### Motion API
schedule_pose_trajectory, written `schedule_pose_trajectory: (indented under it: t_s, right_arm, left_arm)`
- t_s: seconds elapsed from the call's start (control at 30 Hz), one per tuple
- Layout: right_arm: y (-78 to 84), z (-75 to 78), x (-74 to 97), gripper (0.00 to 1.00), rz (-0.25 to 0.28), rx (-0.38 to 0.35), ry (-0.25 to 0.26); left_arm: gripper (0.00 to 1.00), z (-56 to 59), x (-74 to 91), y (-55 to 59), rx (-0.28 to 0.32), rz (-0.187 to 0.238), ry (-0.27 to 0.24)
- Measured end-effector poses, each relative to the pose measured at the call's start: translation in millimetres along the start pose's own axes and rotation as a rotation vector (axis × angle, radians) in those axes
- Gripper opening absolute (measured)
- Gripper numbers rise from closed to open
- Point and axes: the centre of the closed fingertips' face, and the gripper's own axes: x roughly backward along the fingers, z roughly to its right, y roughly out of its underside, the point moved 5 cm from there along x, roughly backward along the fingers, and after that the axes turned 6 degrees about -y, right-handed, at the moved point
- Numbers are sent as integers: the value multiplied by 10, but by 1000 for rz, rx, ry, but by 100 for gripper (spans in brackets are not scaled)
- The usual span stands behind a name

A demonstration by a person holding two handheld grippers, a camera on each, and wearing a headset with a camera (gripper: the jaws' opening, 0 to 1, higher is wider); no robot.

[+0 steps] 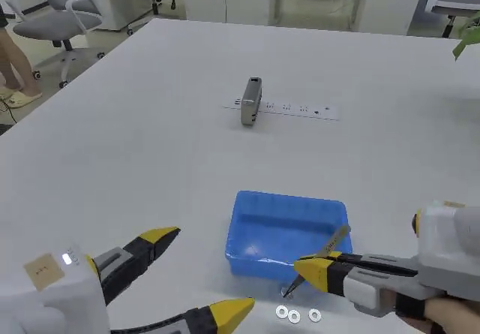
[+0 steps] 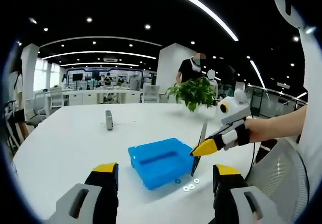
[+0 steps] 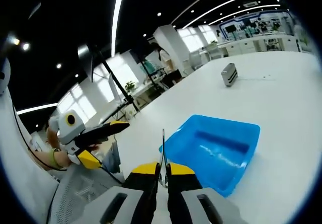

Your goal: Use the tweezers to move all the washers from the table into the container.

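Showing an early stage: the right gripper (image 1: 311,268) clamps slim metal tweezers (image 1: 336,239), tip spread indiscernible; three small silver washers (image 1: 294,316) lie just before the shallow blue plastic container (image 1: 259,263), seemingly empty.

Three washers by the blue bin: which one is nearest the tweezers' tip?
The leftmost washer in the head view, just below the tip of the tweezers. The middle washer and right-hand washer lie farther along the row.
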Motion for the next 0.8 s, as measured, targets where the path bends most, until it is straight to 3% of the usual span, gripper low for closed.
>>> schedule_pose_trajectory:
  t_s: [0.4,0.67,0.8]
  right_arm:
    - [-253,131,138,3,151,-93,39]
    - [-334,324,179,3,155,-74,106]
    - [-333,438,166,3,148,-73,144]
  left_arm:
    - [86,-36,-5,34,-9,-14,-24]
    - [86,-50,-4,51,-28,-29,-39]
    - [86,-62,4,32,-9,-11,-39]
